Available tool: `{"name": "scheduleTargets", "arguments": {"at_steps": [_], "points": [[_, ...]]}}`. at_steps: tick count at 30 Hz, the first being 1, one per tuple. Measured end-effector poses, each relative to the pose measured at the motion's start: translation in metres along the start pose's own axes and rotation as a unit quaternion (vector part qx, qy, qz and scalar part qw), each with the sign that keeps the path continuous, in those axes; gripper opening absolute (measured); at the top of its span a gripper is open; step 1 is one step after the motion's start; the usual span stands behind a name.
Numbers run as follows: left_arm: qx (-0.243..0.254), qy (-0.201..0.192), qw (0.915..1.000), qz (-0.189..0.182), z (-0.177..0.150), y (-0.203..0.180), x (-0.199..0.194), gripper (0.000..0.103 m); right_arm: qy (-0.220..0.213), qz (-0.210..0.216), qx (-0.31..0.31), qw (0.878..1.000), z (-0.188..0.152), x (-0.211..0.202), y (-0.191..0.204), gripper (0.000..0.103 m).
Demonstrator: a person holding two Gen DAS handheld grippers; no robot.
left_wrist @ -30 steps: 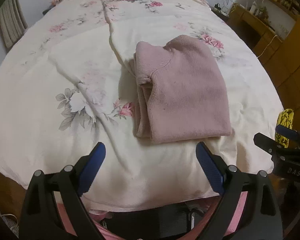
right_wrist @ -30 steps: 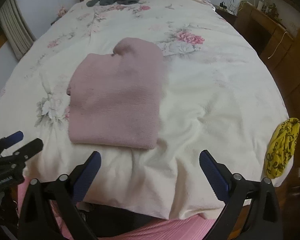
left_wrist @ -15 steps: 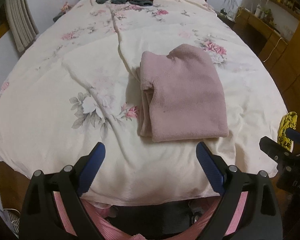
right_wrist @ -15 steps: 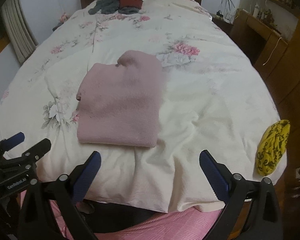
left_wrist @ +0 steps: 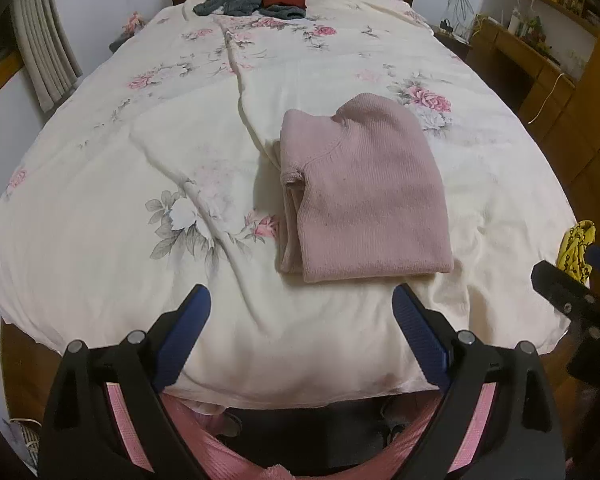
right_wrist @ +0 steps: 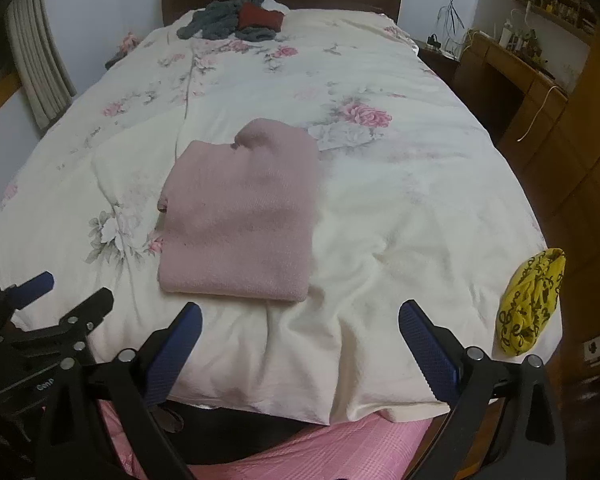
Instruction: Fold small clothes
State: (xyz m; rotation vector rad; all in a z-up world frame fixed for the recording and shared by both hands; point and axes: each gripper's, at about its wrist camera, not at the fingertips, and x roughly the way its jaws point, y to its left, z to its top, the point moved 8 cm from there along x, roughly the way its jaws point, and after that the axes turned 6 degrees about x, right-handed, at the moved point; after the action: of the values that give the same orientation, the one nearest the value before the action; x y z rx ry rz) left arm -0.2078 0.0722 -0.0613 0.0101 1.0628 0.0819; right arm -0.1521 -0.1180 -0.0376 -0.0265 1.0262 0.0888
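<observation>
A: Where's the sweater (left_wrist: 364, 196) from the claws?
B: On the bedspread (left_wrist: 100, 184); one o'clock of the left claw (left_wrist: 300, 316), eleven o'clock of the right claw (right_wrist: 300, 320); long axis twelve-to-six; neither clearly nearer.
A: Its look? The claws?
B: Pink, folded into a neat rectangle; both claws spread wide, empty.

partial "Gen" on left hand-held gripper (right_wrist: 44, 304)

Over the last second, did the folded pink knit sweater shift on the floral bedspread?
No. The folded pink knit sweater still lies beside the same white printed flower; only the cameras pulled back.
</observation>
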Motion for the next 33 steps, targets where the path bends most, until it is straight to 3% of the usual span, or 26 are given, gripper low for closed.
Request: {"name": "scheduleTargets", "arguments": {"at_steps": [33], "points": [[0.016,0.000,0.9998,0.009,0.003,-0.011,0.000,0.091,0.010,0.003,0.031,0.999,0.004,0.008,-0.021,0.099]]}}
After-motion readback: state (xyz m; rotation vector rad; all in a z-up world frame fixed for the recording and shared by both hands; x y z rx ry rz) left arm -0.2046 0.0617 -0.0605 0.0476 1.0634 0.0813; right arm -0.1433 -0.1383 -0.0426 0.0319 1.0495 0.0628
